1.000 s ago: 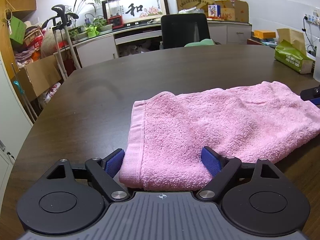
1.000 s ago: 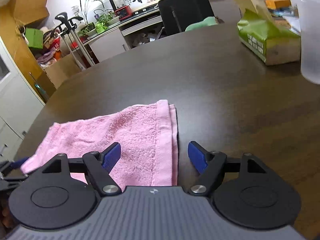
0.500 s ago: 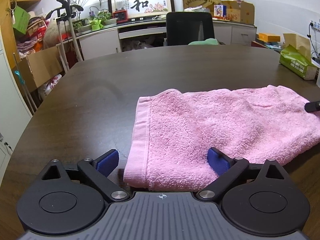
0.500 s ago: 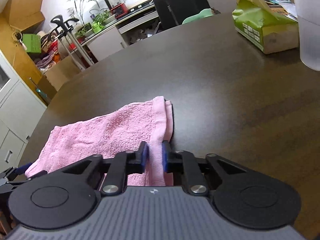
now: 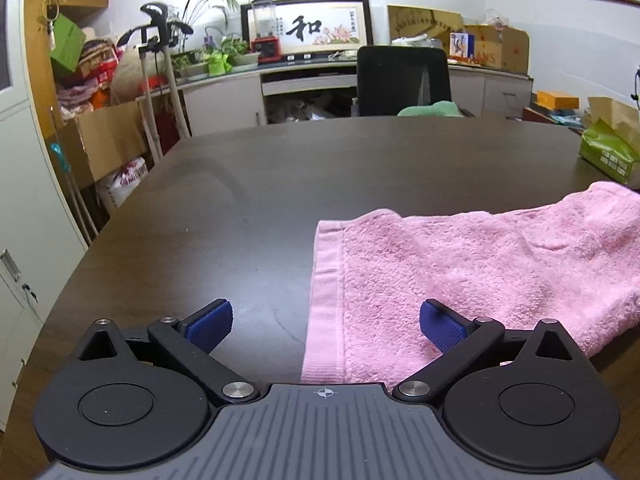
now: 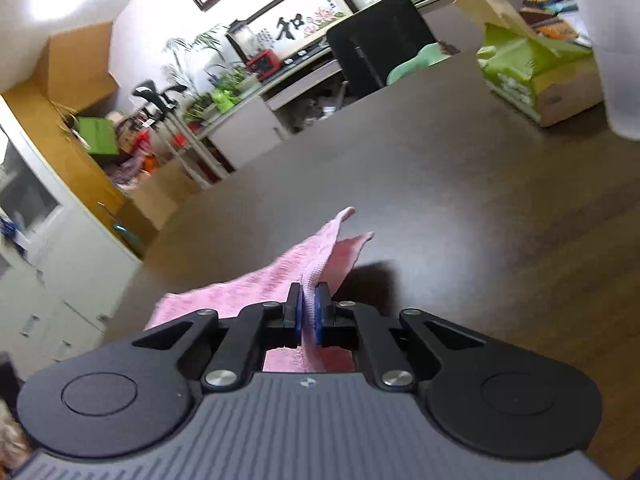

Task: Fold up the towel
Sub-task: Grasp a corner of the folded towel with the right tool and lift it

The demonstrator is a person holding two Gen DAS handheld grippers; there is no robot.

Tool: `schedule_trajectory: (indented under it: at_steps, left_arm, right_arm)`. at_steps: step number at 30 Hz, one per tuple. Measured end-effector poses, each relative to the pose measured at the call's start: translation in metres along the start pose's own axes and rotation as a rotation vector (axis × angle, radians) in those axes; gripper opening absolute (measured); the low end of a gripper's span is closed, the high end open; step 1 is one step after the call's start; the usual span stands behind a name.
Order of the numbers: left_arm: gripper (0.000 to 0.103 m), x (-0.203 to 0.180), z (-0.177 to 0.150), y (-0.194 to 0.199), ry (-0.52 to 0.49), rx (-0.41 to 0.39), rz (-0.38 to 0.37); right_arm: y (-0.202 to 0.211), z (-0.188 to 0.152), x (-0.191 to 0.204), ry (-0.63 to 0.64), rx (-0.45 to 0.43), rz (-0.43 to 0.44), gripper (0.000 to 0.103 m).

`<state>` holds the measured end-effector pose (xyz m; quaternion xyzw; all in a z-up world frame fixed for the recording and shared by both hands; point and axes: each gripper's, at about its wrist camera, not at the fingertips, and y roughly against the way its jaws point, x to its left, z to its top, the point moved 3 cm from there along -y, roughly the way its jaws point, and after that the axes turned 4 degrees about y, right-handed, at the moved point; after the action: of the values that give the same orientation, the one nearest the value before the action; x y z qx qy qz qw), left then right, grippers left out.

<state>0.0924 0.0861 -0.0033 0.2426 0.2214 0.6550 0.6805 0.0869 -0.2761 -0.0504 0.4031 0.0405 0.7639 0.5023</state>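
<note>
A pink towel [image 5: 460,272] lies on the dark wooden table [image 5: 280,184], its hemmed left edge running toward me. My left gripper [image 5: 326,326] is open and straddles that near left corner: the left pad stands over bare table, the right pad rests on the cloth. In the right wrist view the towel [image 6: 276,280] rises off the table, with my right gripper [image 6: 307,312] shut on its edge. Its free corners [image 6: 348,212] stick up ahead of the pads, casting a shadow on the table.
A green tissue box [image 6: 532,76] and a translucent white container [image 6: 612,48] stand at the table's right side. A black office chair [image 5: 404,80] sits behind the far edge. Cabinets, cardboard boxes and plants line the back wall and left side.
My right gripper has shut on the towel's right edge and lifted it off the table. My left gripper has shifted left and back a little, staying open.
</note>
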Motion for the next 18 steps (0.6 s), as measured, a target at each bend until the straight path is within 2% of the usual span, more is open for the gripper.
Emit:
schedule_trajectory:
  at_steps: [7,8,14,18]
  left_arm:
    - [0.102,-0.009,-0.005,-0.006,-0.071,0.004,0.024]
    - [0.102,-0.010,-0.005,-0.006,-0.079,0.000,0.027]
    - [0.103,-0.006,-0.004,-0.007,-0.056,0.014,0.012]
    - [0.103,-0.005,-0.004,-0.007,-0.050,0.019,0.003]
  right_arm:
    - [-0.012,0.011,0.037,-0.037,0.013,0.185,0.006]
    - [-0.012,0.012,0.037,-0.038,0.014,0.190,0.006]
    - [-0.039,0.024,0.071,-0.069,0.048,0.314,0.006]
    - [-0.069,0.024,0.101,-0.058,0.102,0.387,0.006]
